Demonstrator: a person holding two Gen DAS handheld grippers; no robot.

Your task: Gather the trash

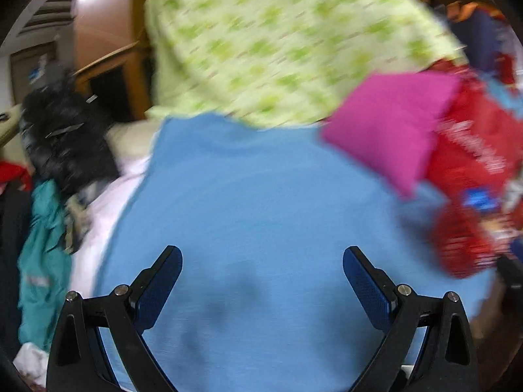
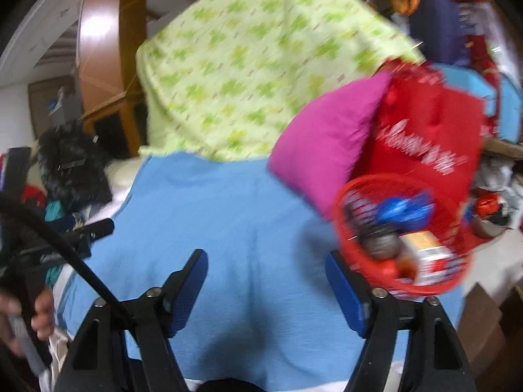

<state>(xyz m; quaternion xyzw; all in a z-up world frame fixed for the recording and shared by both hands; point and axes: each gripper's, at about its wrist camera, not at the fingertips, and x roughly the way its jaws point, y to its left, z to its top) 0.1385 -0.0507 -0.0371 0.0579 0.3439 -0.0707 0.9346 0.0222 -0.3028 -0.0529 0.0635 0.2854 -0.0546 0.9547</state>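
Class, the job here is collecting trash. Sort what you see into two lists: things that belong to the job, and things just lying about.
Belongs to the job:
- red basket holding packets and wrappers
- left gripper, fingers open
- right gripper, fingers open

Just lying about:
- blue cloth
- green patterned sheet
- pink cushion
- red bag
- black furry item

The left gripper (image 1: pixel 262 261) is pointing forward with its jaws spread wide apart, holding nothing between the blue pads (image 1: pixel 161 289). The right gripper (image 2: pixel 266 266) is likewise gaping, its jaws parted and empty, blue pads (image 2: pixel 189 290) facing each other. At the left edge of the right wrist view, the person's left hand (image 2: pixel 39 313) is gripping the handle of the other gripper, fingers curled around it.
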